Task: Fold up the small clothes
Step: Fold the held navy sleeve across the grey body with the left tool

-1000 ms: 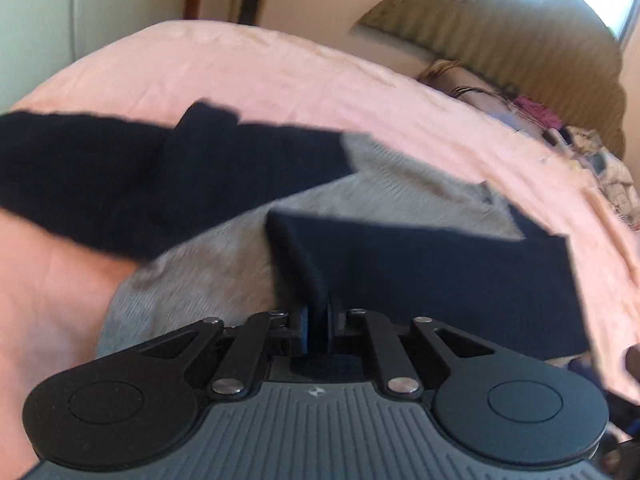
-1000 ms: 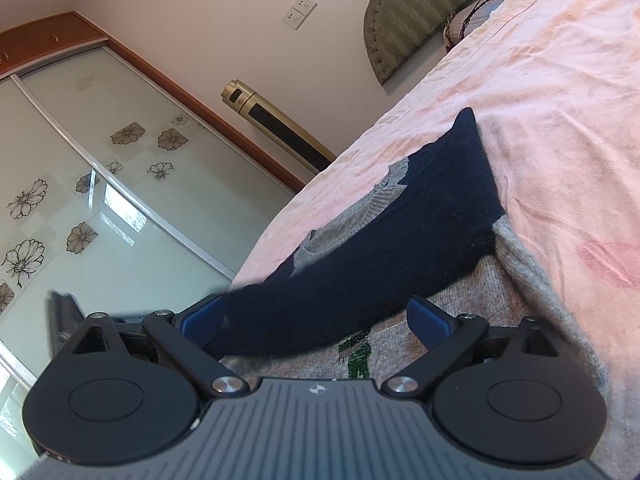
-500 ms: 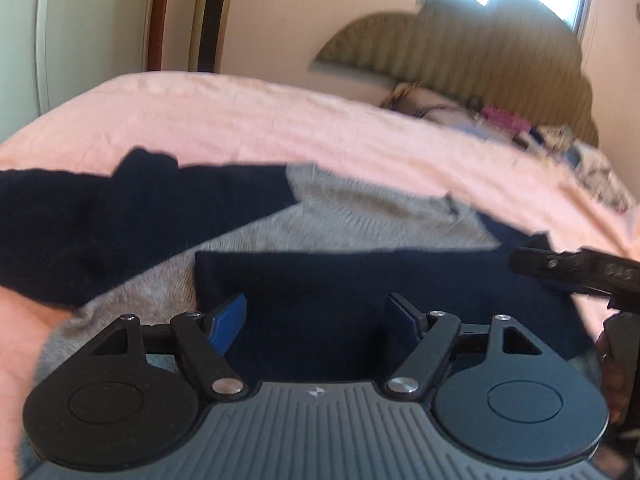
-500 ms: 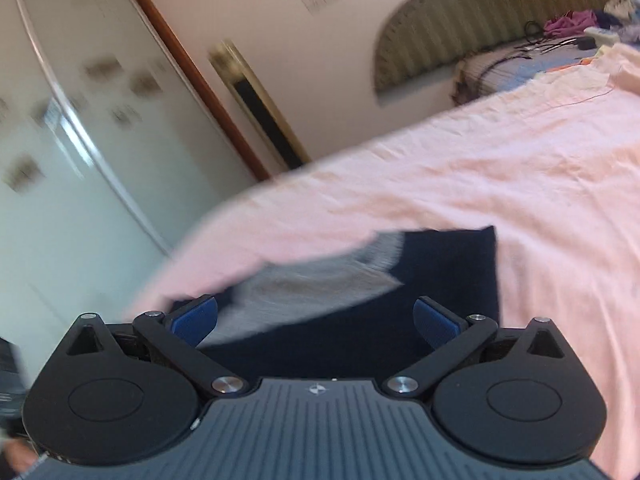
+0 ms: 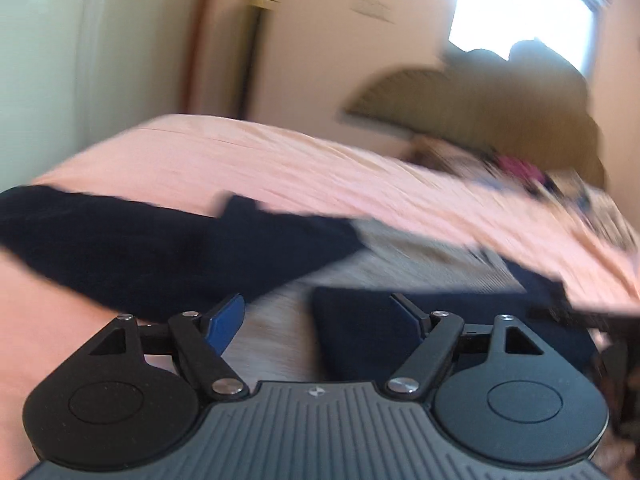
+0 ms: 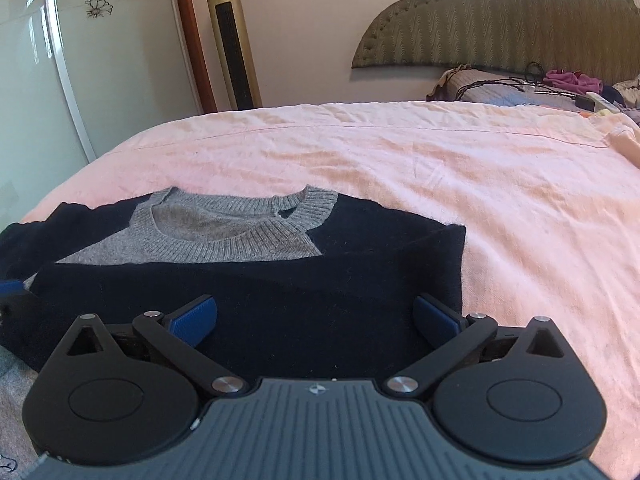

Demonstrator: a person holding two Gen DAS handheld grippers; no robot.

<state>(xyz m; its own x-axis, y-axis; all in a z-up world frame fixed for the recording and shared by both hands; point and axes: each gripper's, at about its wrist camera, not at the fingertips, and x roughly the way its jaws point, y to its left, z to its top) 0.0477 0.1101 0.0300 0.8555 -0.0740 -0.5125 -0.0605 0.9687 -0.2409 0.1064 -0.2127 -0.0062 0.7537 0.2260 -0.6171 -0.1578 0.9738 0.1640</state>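
Note:
A small grey knit sweater with navy sleeves lies on the pink bed sheet. One navy sleeve is folded flat across its chest, below the grey collar. My right gripper is open and empty just above that folded sleeve. In the blurred left wrist view my left gripper is open and empty over the grey body. The other navy sleeve stretches out to the left, and the folded sleeve lies by my right finger.
A padded headboard and a pile of pillows, cables and clothes sit at the far right of the bed. A gold tower fan and a glass wardrobe door stand beyond the bed's far edge.
My left gripper let go of the navy sleeve, opened, and swung left. My right gripper stayed open and turned level, now facing the sweater's collar.

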